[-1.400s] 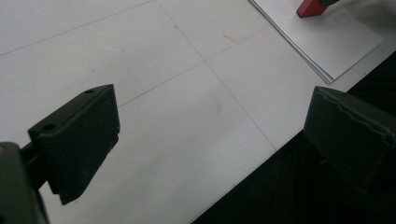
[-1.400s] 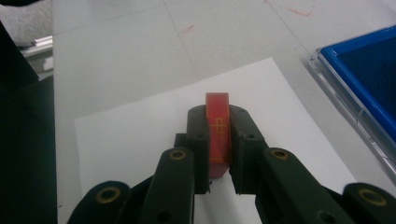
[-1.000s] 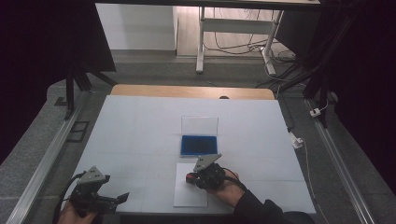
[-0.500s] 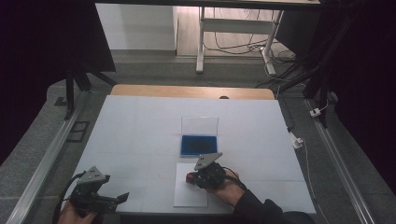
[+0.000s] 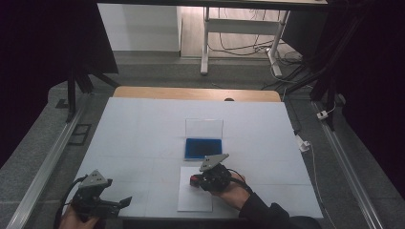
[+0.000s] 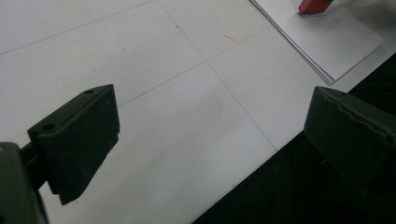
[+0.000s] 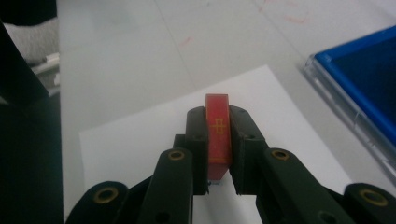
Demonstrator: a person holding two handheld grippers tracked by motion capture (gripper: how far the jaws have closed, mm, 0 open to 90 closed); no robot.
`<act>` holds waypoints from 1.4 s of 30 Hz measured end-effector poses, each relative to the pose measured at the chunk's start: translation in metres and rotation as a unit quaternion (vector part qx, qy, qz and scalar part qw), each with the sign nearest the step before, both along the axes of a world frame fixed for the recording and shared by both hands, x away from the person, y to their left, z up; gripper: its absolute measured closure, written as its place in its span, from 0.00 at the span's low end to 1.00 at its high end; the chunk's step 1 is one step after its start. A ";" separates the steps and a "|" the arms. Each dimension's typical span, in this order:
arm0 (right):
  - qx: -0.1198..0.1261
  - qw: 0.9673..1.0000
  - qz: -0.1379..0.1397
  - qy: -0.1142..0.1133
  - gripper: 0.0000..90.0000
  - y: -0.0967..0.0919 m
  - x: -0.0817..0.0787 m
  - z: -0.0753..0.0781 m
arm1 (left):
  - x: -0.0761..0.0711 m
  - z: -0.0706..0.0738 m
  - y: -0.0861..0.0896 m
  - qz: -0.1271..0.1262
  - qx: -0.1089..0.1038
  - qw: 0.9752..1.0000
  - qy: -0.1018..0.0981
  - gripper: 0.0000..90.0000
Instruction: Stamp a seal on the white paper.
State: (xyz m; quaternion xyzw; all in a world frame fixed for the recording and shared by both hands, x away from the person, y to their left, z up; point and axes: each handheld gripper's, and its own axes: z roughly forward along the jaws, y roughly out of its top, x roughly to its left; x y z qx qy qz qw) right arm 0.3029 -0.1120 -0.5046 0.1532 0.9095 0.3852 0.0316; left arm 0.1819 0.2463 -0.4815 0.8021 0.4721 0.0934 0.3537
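My right gripper is shut on a small red block with yellow marks on its top face. It holds the block at the upper part of a white sheet of paper; whether the block touches the sheet I cannot tell. A blue pad in a clear case lies just beyond the sheet, its clear lid standing up behind it. My left gripper rests open near the table's front left edge with nothing between its jaws. In the left gripper view the red block and the paper sit at the top right.
The white tabletop has thin grid lines and faint red marks. Its front edge runs close under the left gripper. Dark stands and cables lie on the floor beyond the table's far wooden edge.
The right gripper with the red block has shifted only slightly over the sheet. The left gripper has stayed in place.
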 end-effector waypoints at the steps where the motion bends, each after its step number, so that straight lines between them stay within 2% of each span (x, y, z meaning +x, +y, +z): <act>1: 0.007 1.000 -0.001 -0.001 0.88 -0.001 0.000 0.002 | 0.000 0.000 0.000 0.000 0.000 1.000 0.000 0.05; 5: 0.020 1.000 -0.002 -0.005 0.88 -0.003 0.000 0.009 | 0.000 0.000 0.000 0.000 0.000 1.000 0.000 0.05; 23: 0.022 1.000 0.004 -0.015 0.88 -0.008 0.001 0.022 | 0.000 0.000 0.000 -0.001 0.000 1.000 -0.001 0.05; 42: 0.037 0.999 -0.029 -0.024 0.88 -0.021 0.011 0.036 | 0.000 0.000 0.000 -0.001 0.002 1.000 -0.001 0.05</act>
